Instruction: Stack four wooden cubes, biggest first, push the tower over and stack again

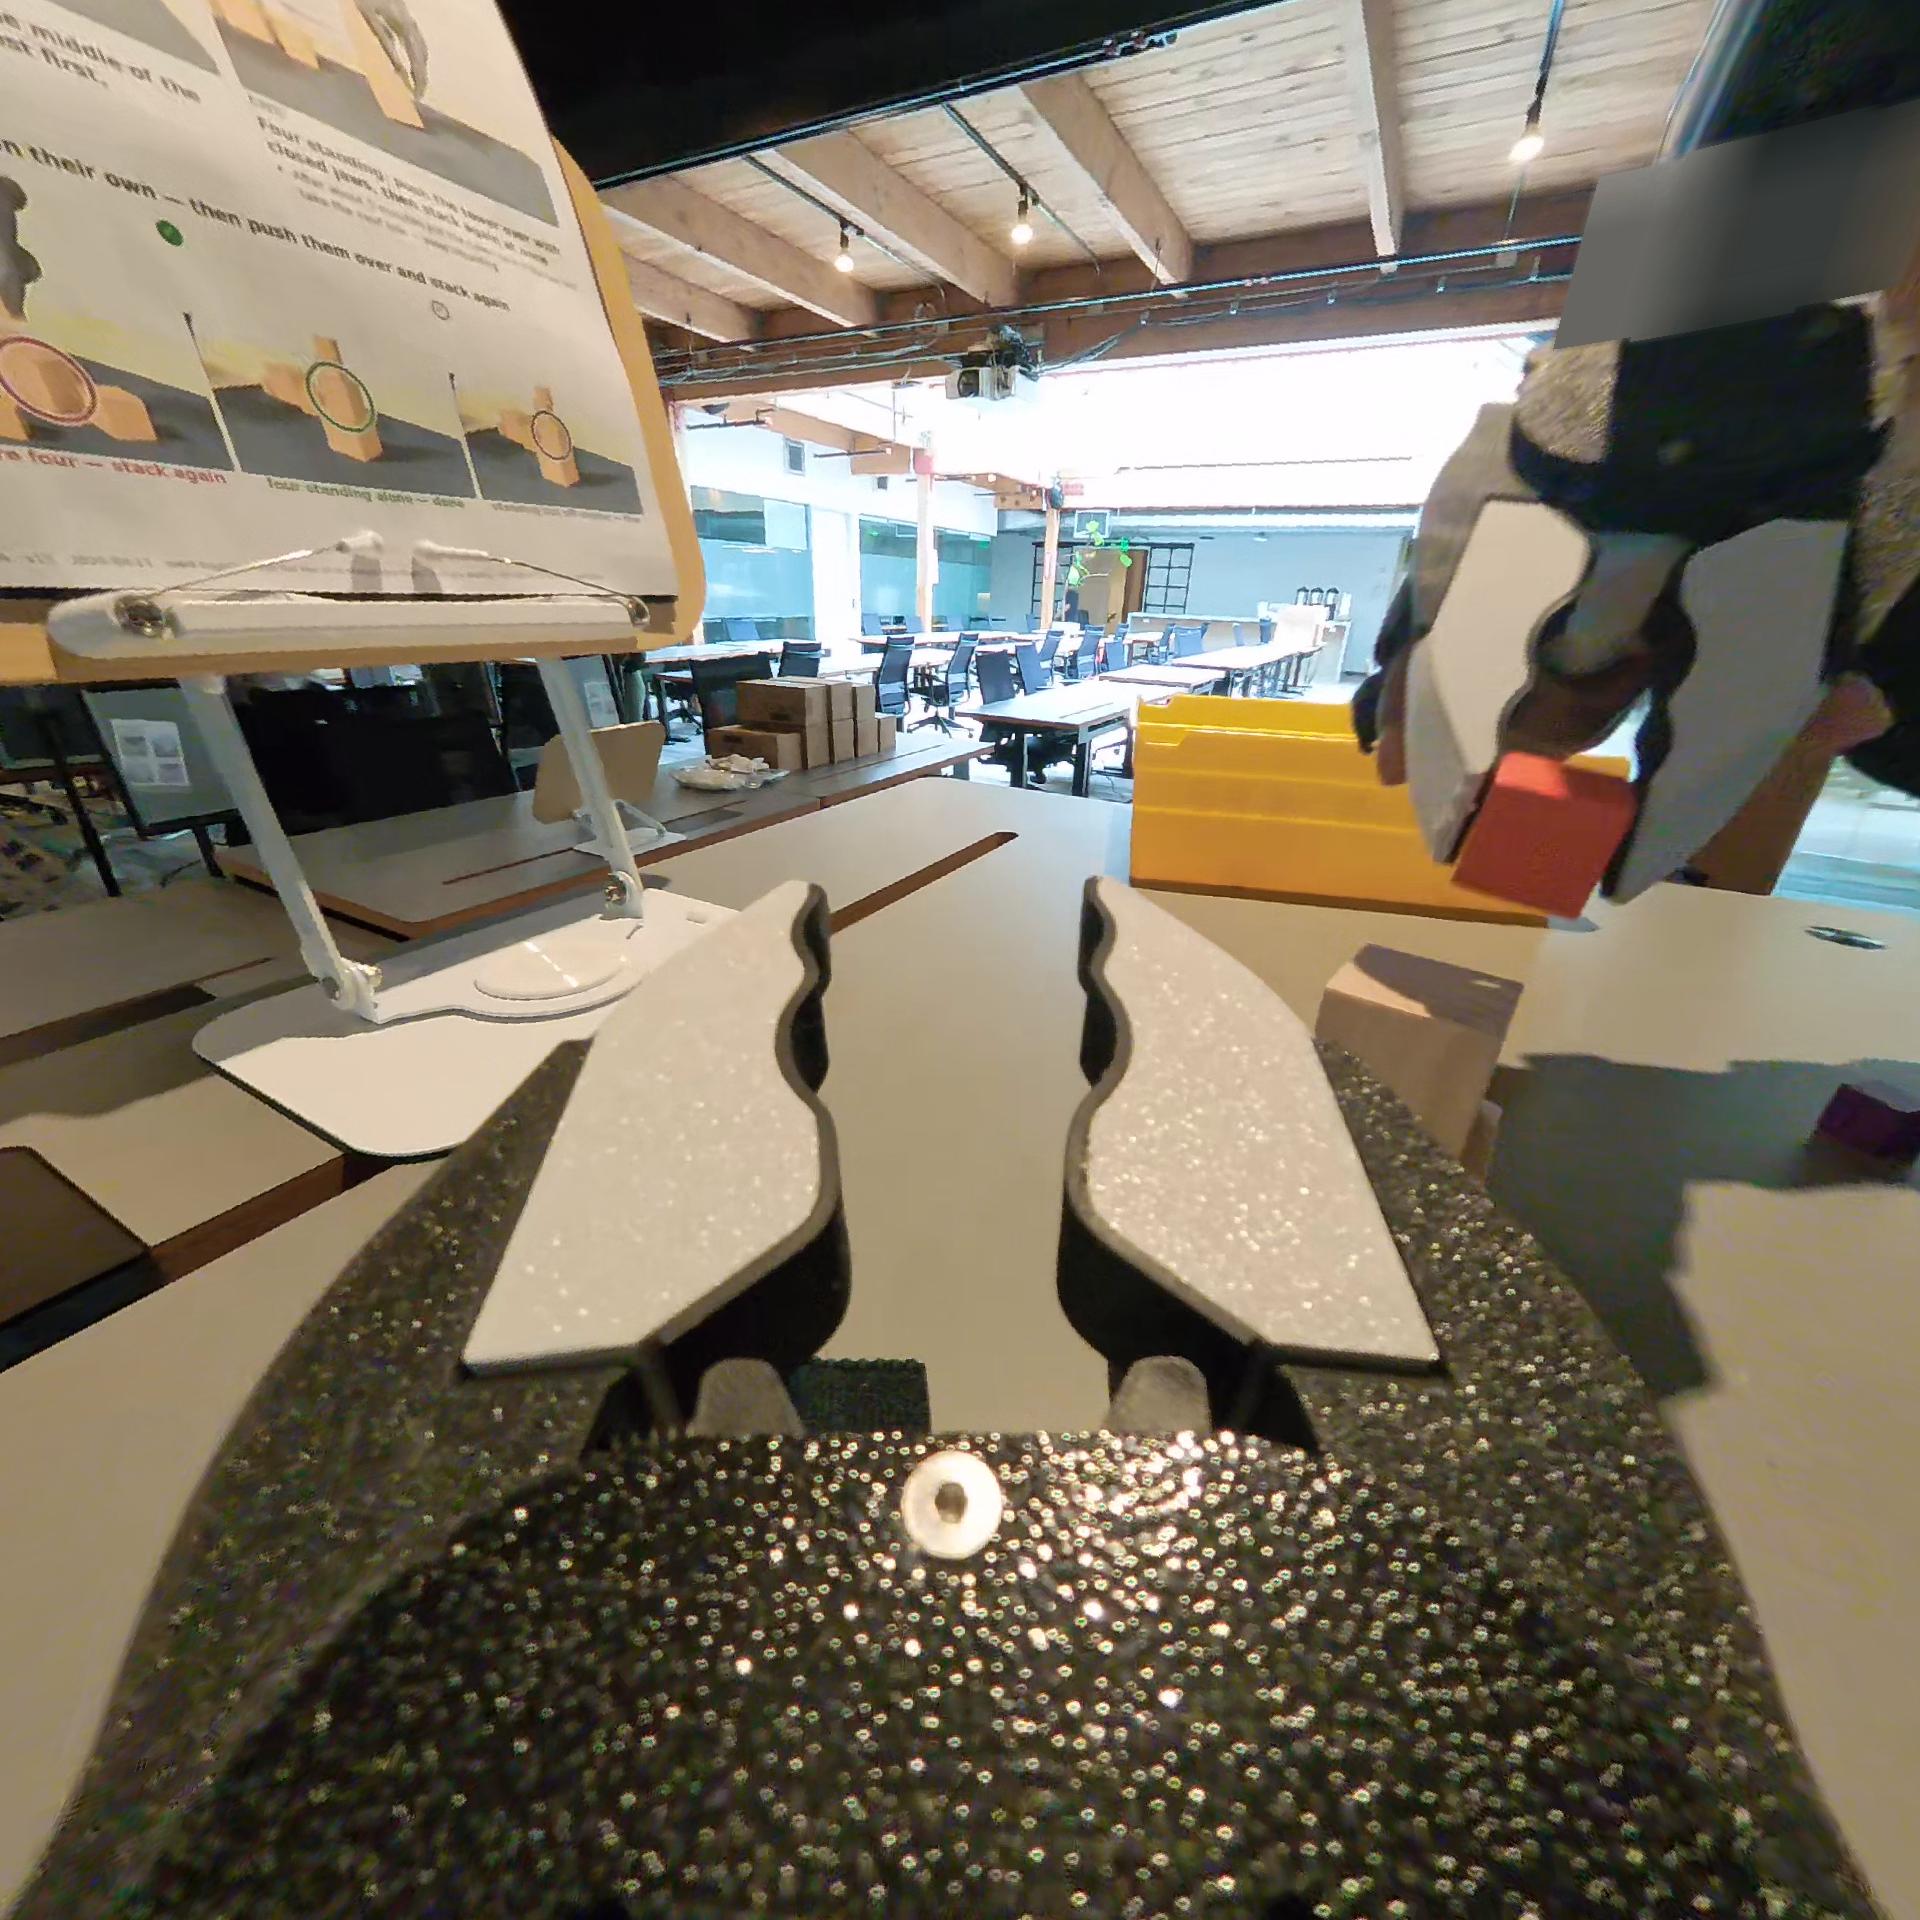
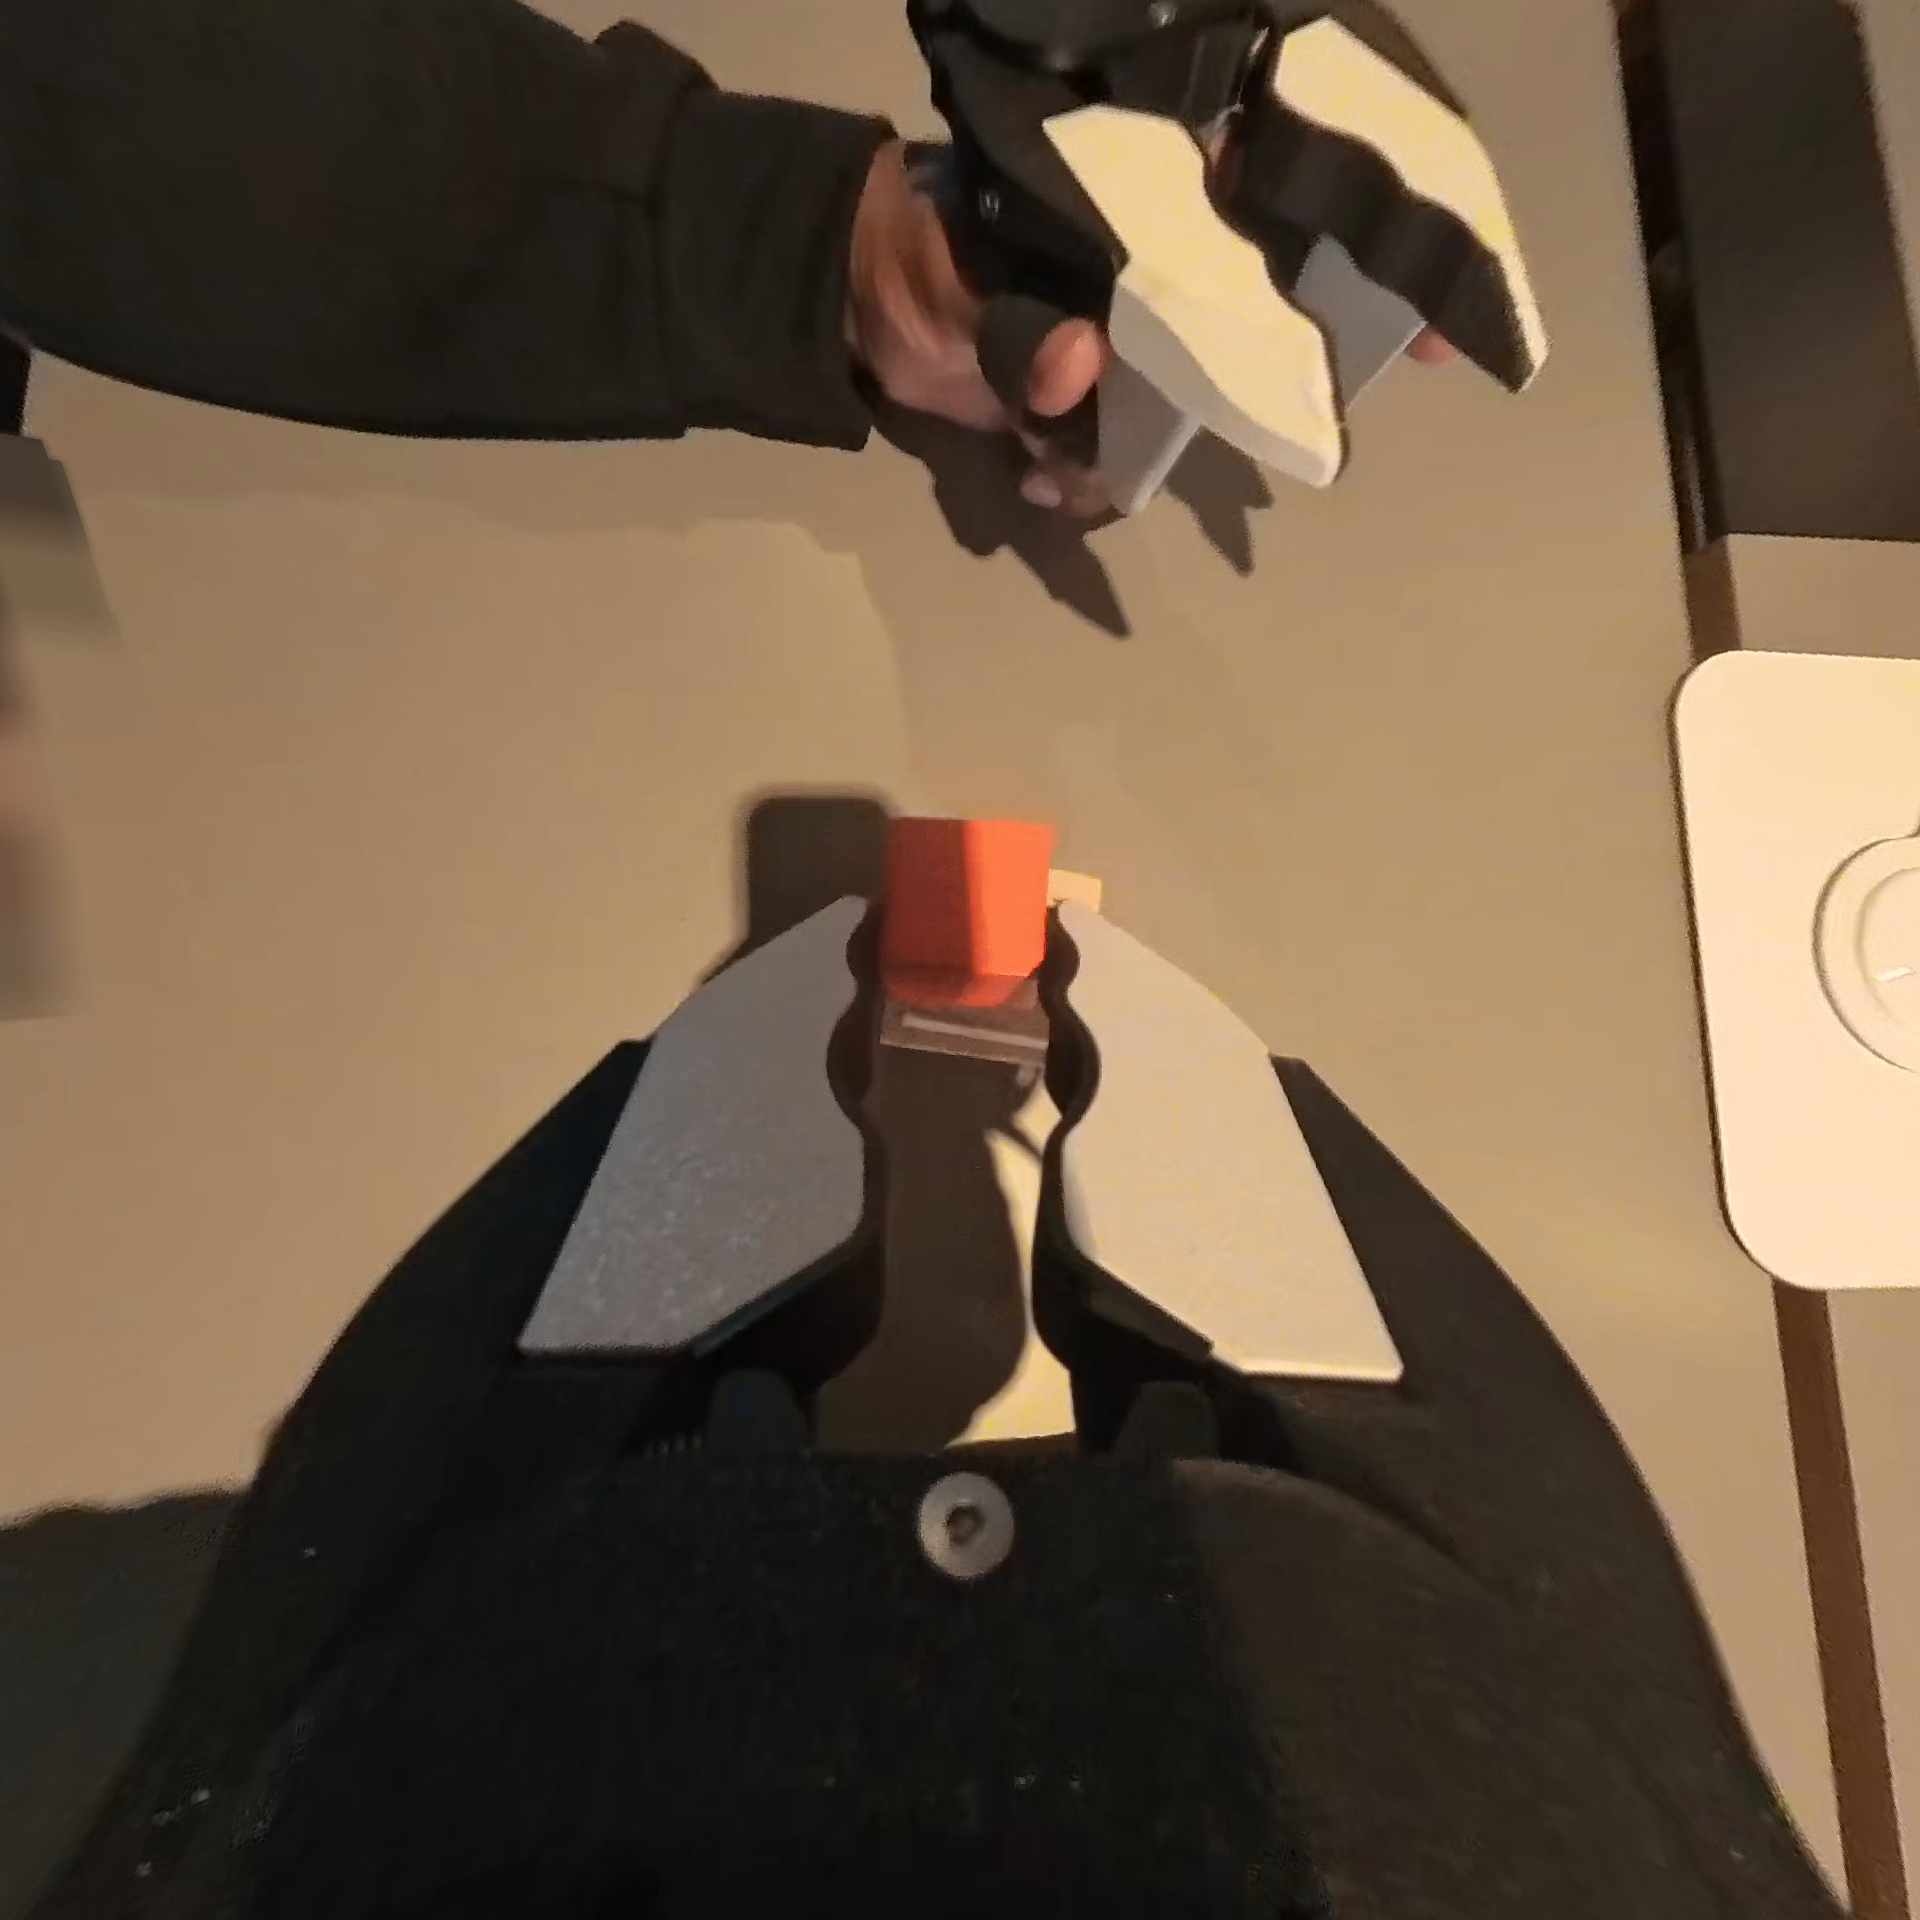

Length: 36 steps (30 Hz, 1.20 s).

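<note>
**blockfan:** Counting cubes right now, how many do you get?

**rigwatcher:** Three for sure. One orange cube (image 2: 961, 914) is pinched between the tips of the right gripper (image 2: 961, 940), lifted off the table. The jaws are only as wide as the cube, clamped on its two sides. In the left wrist view the same cube (image 1: 1543, 836) sits at about 2 o'clock in that gripper (image 1: 1538, 831), up in the air over a plain wooden cube (image 1: 1413, 1029) on the table at roughly 3 o'clock. Whether the orange one touches it, I can't tell. One small purple cube (image 1: 1870, 1117) lies at the right edge, a bit lower than 3 o'clock, apart from the plain one. The fourth I can't find. There's a tiny pale sliver (image 2: 1075, 886) just right of the orange cube in the right wrist view, too small to call.

**blockfan:** And the other tongs?

**rigwatcher:** The left gripper (image 1: 954, 956) hangs over the grey table (image 1: 966, 1195) with its two fingers spread well apart and nothing between them. From the right wrist view it (image 2: 1423, 416) shows at 12 to 1 o'clock, held by one hand (image 2: 935, 322) in a dark sleeve, again empty.

**blockfan:** Other stuff?

**rigwatcher:** One white stand (image 1: 436, 987) at 10 o'clock carrying one printed instruction sheet (image 1: 312, 291), and one yellow bin (image 1: 1268, 800) at 1 to 2 o'clock behind the table.
</note>
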Motion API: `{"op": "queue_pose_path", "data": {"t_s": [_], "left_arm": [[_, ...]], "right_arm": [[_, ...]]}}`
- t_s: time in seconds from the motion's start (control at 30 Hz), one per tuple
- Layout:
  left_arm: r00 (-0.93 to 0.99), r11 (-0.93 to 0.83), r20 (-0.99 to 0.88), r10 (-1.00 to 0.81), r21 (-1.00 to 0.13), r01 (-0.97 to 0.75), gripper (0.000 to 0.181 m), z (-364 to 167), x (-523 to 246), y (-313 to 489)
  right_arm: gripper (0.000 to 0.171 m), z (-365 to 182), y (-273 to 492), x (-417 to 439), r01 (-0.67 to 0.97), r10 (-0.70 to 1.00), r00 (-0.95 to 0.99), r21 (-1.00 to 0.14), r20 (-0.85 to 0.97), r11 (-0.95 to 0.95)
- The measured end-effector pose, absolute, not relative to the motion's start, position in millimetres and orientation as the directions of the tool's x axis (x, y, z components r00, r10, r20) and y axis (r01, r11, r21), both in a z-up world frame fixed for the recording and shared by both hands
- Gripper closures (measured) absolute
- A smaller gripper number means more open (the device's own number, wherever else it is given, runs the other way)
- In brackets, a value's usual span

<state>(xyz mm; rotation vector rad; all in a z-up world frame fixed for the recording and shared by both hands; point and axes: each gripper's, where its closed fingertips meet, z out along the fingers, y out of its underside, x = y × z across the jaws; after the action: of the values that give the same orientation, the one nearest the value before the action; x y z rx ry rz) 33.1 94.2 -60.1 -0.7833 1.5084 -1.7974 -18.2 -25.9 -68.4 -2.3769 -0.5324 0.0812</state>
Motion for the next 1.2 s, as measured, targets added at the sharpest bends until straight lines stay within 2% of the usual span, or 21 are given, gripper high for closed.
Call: {"op": "queue_pose_path", "data": {"t_s": [0.33,0.6,1.2], "left_arm": [[-0.621,-0.139,0.059,-0.781,-0.987,0.082,0.136,-61,37,94],[-0.613,-0.156,0.068,-0.787,-0.983,0.092,0.136,-59,40,97],[-0.601,-0.175,0.077,-0.796,-0.979,0.107,0.137,-56,42,101]], "right_arm": [[0.142,-95,-13,-10,0.361,0.426,0.904,-0.611,0.044,-0.704],[0.142,-97,-12,-13,0.366,0.421,0.904,-0.652,0.079,-0.664],[0.142,-96,-15,-5,0.263,0.276,0.958,-0.629,0.080,-0.731]]}}
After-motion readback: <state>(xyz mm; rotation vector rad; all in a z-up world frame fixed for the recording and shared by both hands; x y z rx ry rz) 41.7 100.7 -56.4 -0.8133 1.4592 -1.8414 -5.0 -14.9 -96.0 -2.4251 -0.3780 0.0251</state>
